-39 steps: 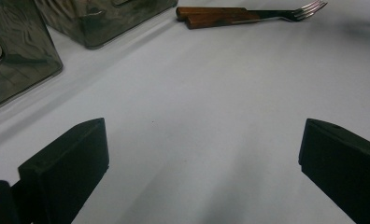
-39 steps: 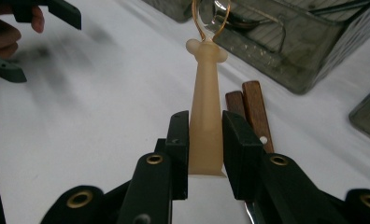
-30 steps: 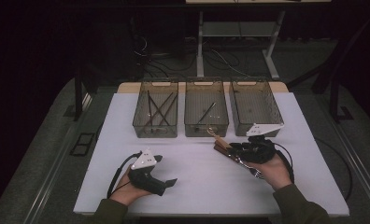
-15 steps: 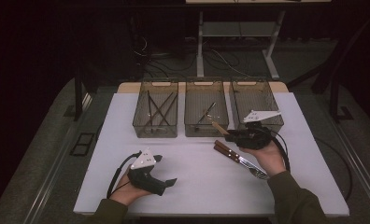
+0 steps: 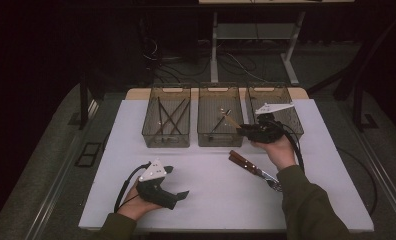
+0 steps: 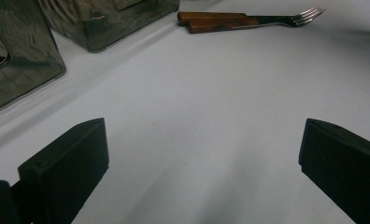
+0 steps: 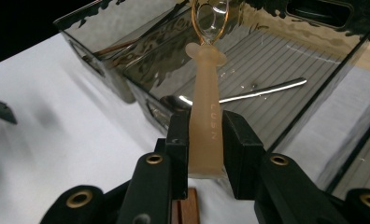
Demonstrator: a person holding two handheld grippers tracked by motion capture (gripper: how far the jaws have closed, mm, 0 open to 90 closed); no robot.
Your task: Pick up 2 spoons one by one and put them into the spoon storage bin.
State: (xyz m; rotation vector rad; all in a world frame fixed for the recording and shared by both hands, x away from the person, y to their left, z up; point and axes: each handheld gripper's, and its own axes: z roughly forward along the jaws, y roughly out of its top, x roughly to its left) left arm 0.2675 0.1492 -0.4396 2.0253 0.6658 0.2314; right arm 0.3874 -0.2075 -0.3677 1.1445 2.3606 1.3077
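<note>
We're partway thru a cutlery sort, judging by how things lie. Our right tool (image 7: 205, 140) pinches a spoon (image 7: 205, 112) w/ a pale translucent handle, jaws pressed on both sides of that handle, bowl end pointing up and away; in the high view the right tool (image 5: 246, 131) hovers at the near right corner of the middle bin (image 5: 220, 140), so the spoon is held in the air at that bin's rim, not yet inside. That bin already has a metal spoon (image 7: 248, 93) lying on its ribbed floor, so it looks like the spoon bin, and the drop seems the step in hand. The left bin (image 5: 167, 141), toward the desk's far left, holds several long dark pieces, prob. sorted already; we can't tell what kind. The right bin (image 5: 286, 102) sits behind the right hand; contents unclear. Left to do: two wood-handled pieces (image 5: 246, 162) lie side by side, touching, on the white desk (image 5: 206, 200) just near of the bins, right of centre. One is a fork (image 6: 286, 19), tines clear in the left gripper view; the other's head we can't make out. Our left tool (image 5: 183, 195) rests near the desk's near left corner, jaws spread wide, nothing between them. So approx.: some items binned, one in transit, two waiting.
</note>
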